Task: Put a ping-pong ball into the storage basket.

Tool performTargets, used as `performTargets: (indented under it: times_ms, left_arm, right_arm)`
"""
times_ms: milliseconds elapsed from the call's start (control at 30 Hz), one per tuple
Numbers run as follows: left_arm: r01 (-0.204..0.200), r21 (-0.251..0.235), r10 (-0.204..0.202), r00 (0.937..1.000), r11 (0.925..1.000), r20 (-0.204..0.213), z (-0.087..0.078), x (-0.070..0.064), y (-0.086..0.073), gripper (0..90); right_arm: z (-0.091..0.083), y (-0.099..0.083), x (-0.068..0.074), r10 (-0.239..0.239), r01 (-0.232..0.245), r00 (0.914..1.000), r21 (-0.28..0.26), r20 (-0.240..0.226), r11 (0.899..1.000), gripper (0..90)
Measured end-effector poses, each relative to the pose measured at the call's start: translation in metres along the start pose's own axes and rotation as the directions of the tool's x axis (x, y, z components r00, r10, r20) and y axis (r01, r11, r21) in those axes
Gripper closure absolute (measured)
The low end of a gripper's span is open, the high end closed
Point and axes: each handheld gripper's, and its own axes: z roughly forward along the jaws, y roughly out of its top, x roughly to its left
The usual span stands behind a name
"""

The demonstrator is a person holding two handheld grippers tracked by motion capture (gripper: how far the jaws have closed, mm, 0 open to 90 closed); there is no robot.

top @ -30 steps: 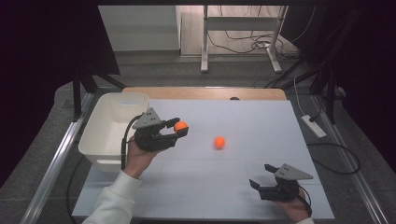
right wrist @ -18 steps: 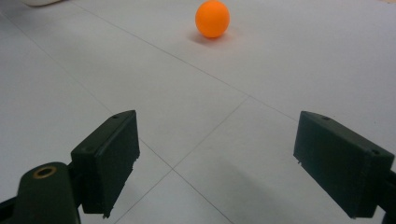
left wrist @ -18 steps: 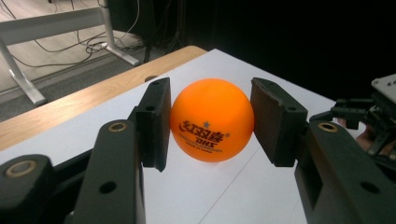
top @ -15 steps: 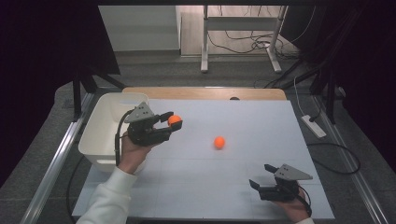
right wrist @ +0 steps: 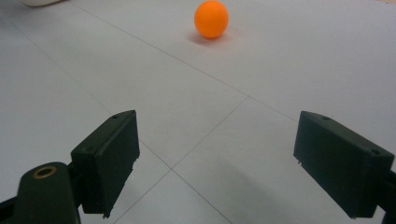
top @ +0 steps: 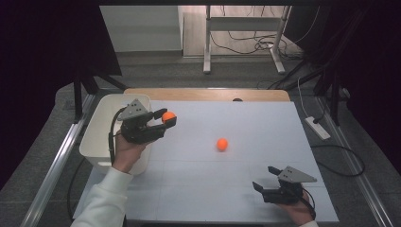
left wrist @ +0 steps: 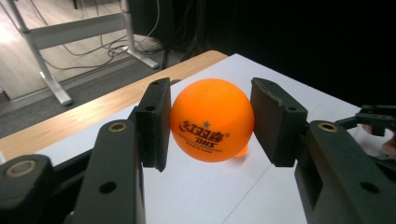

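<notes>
High view | left gripper clamps orange ball | right gripper apart

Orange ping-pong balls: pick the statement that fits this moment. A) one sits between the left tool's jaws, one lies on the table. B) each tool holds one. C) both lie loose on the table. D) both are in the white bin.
A: the left tool clamps one printed ping-pong ball; the other ball lies on the table.

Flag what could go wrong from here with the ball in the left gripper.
The held orange ball is pinched only at its sides between flat fingers, so it could squirt out. It sits just off the white bin, whose rim it may clip. The second ball lies loose and could roll if bumped.
</notes>
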Motion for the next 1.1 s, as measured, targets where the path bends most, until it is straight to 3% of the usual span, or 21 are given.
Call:
performTargets:
  times_ms: [767,1100]
  left_arm:
    - [0.037,0.0,-0.037,0.9968,0.9993,-0.071,-0.01,0.022,0.002,50.5]
    - [0.039,0.021,-0.036,0.9896,0.999,-0.139,-0.012,0.029,0.003,50.6]
  right_arm:
    - [0.0,0.0,0.0,-0.001,0.001,1.0,0.003,-0.003,1.0,14.5]
    - [0.001,0.0,0.0,0.001,-0.001,1.0,0.005,-0.004,1.0,14.5]
